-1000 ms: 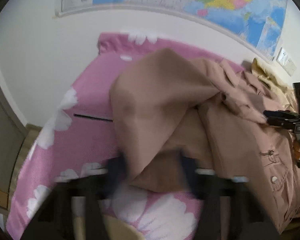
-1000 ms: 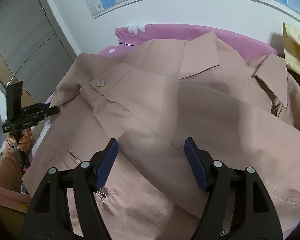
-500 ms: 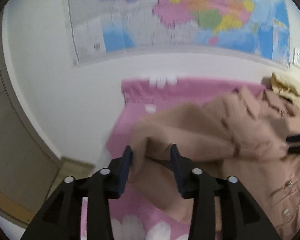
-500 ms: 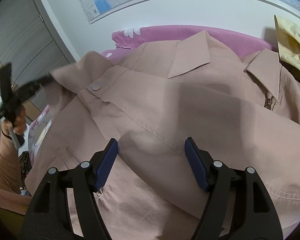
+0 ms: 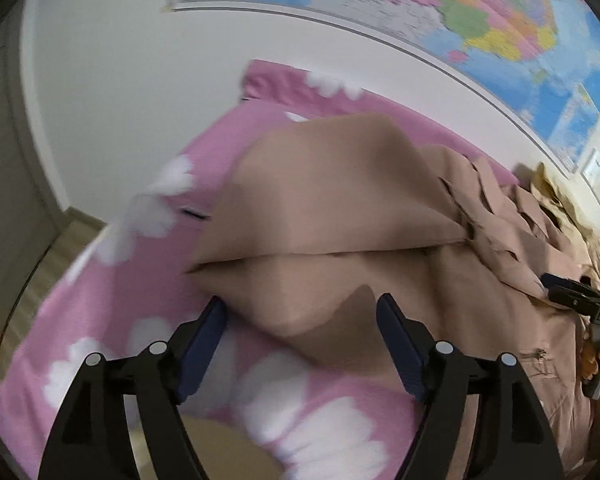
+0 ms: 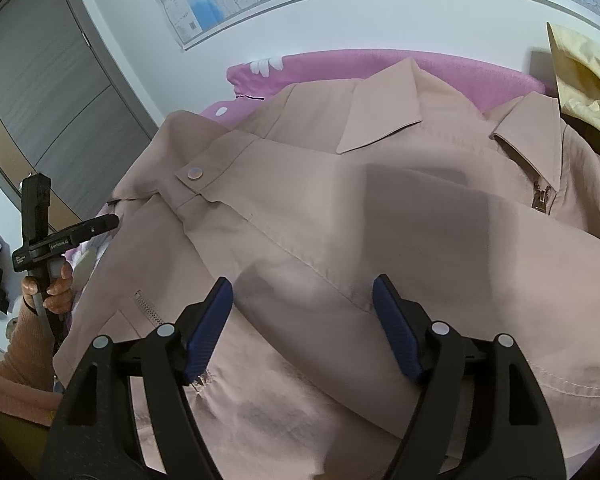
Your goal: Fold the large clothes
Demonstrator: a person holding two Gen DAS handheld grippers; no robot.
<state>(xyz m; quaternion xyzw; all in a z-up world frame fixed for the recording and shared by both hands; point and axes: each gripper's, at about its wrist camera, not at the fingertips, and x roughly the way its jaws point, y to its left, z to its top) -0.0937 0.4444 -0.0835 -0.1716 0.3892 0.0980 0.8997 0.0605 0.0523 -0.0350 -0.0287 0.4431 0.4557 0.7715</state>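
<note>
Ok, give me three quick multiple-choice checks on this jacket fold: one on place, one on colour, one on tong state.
1. The crumpled pale yellow garment lies:
A. far right of the right wrist view
B. under the left tongs
C. by the grey door

2. The bedsheet is:
A. blue striped
B. pink with white flowers
C. plain grey

3. The left tongs are:
A. shut on the sleeve
B. open
C. out of view

Key: 1 A, beside the dusty-pink collared jacket; 2 B, seen around the jacket; 3 B, blue pads stand apart, fabric loose between them.
</note>
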